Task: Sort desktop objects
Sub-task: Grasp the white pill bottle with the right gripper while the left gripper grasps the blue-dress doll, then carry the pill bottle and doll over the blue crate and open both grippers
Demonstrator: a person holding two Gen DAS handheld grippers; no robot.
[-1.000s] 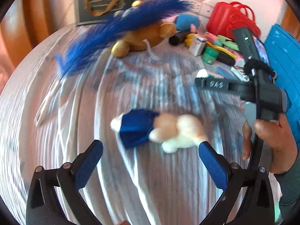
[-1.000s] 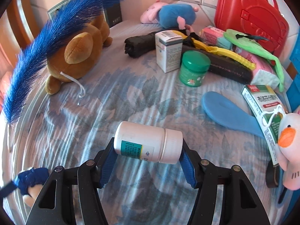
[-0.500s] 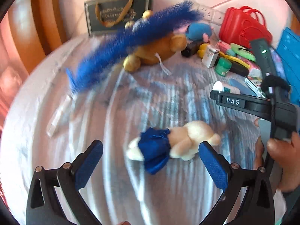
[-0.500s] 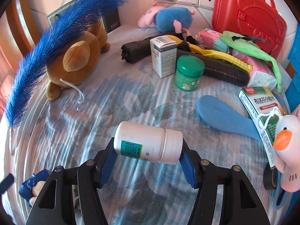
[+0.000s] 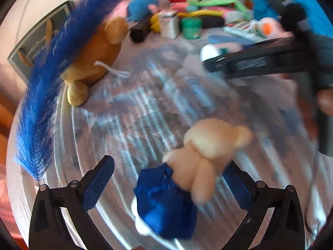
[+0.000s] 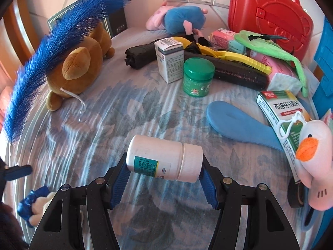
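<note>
Right tongs (image 6: 164,174) held the white bottle (image 6: 164,159) crosswise above the near tabletop (image 6: 145,108). Left tongs (image 5: 169,185) stood wide around the small bear (image 5: 187,173); advisable to centre before closing.

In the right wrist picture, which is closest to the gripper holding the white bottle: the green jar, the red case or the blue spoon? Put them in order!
From the right gripper, which grips the white bottle:
1. Blue spoon, just ahead, to the right.
2. Green jar, farther up the middle, beside a white box.
3. Red case, farthest, against the wall at the back right.
</note>
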